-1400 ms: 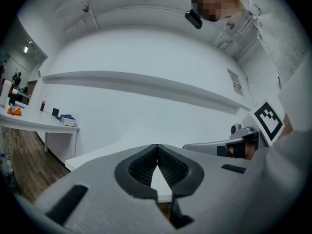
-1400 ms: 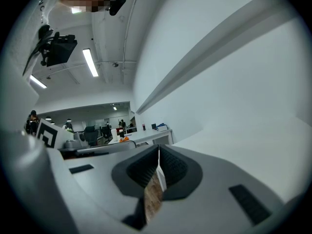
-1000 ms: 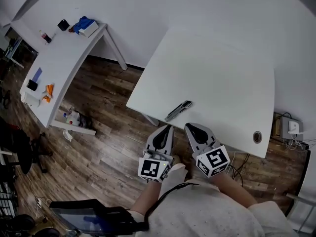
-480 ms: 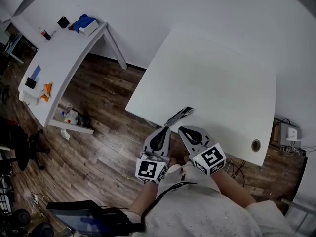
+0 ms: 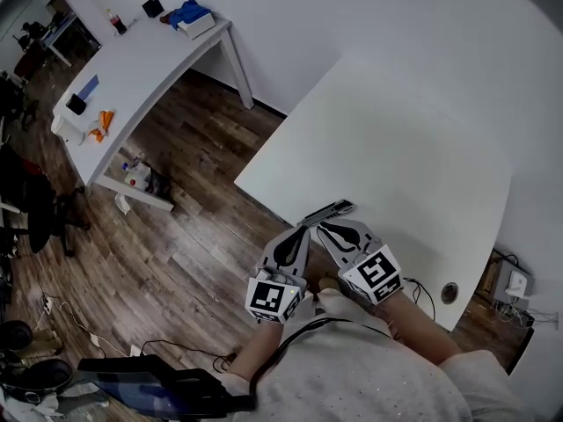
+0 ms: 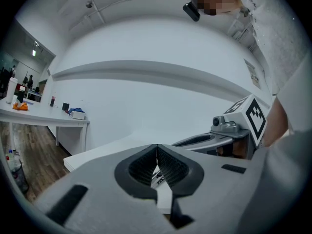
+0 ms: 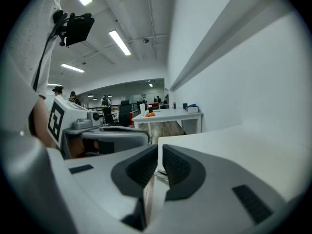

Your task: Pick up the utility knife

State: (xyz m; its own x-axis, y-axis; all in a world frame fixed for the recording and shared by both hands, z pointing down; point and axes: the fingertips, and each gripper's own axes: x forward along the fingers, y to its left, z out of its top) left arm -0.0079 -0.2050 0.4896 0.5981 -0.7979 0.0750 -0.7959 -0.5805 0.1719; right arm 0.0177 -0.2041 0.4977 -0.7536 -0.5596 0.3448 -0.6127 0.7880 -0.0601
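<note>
Utility knife [image 5: 327,211] at surface [image 5: 396,148] edge, reachable; I hold left gripper [image 5: 303,231] and right gripper [image 5: 324,229] near it, fingers [image 6: 141,168] pressed together, empty.

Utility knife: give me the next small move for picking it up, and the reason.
Probably open the right gripper: its jaws are shut and empty, with the tips close to the utility knife, which lies at the near edge of the white table. The left gripper is shut too.

Left claw [image 5: 303,231] and right claw [image 5: 323,228] sit side by side, tips nearly meeting, both closed.
</note>
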